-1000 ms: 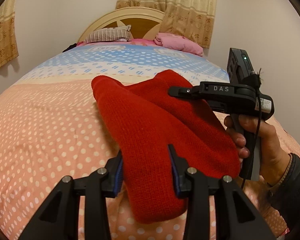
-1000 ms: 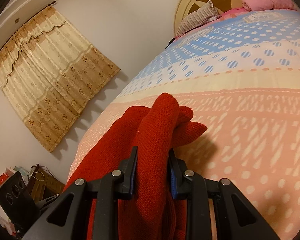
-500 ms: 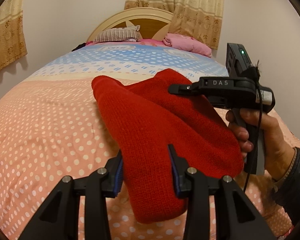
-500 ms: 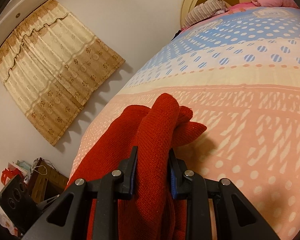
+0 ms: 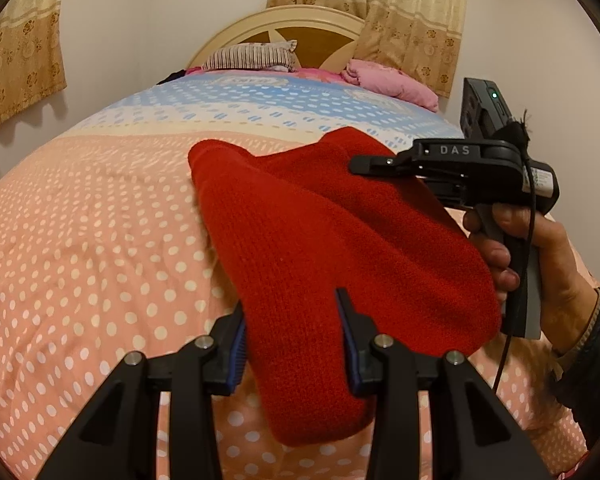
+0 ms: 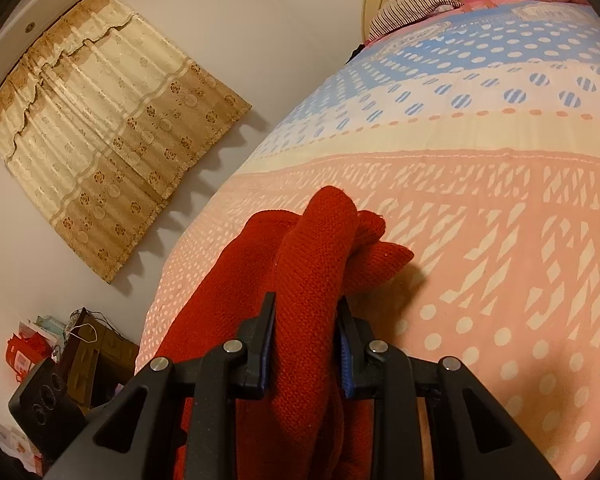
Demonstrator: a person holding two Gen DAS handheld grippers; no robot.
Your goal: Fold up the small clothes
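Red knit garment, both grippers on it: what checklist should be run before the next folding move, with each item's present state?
1. Left gripper shut on red knit garment: ok.
2. Right gripper shut on a bunched part: ok.
3. Garment edges lined up: cannot tell.
4. Bedspread bare beside the garment for laying it down: ok.
5. Striped pillow and pink bedding far from the garment: ok.
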